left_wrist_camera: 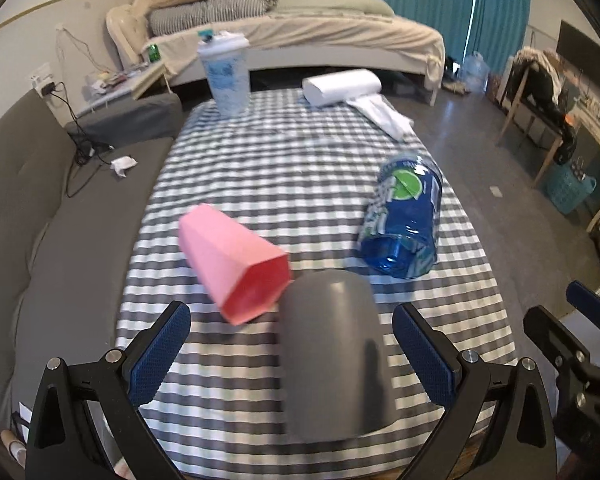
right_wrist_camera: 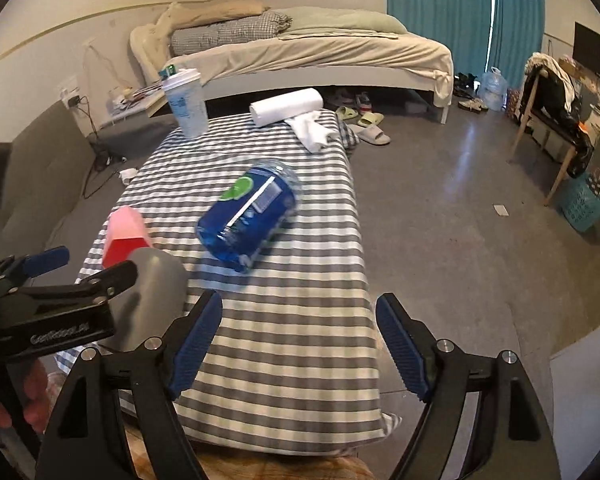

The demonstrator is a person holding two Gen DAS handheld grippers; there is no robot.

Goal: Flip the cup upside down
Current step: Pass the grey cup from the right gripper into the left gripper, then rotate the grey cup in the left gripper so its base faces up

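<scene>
Grey cup [left_wrist_camera: 332, 352] stands rim-down near the front edge of the checked table [left_wrist_camera: 300, 176], between the spread fingers of the left gripper [left_wrist_camera: 292, 356], untouched. Pink cup [left_wrist_camera: 236, 264] lies on its side just beyond; blue bottle [left_wrist_camera: 404, 224] lies farther right. Right gripper [right_wrist_camera: 300, 344] hangs spread over bare cloth beside the grey cup.

Two close wrist views over the checked table [left_wrist_camera: 300, 168], both facing the bed [right_wrist_camera: 320, 52].

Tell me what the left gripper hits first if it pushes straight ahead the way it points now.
Most likely the grey cup, which sits between the open fingers of the left gripper. The pink cup lies further left.
</scene>
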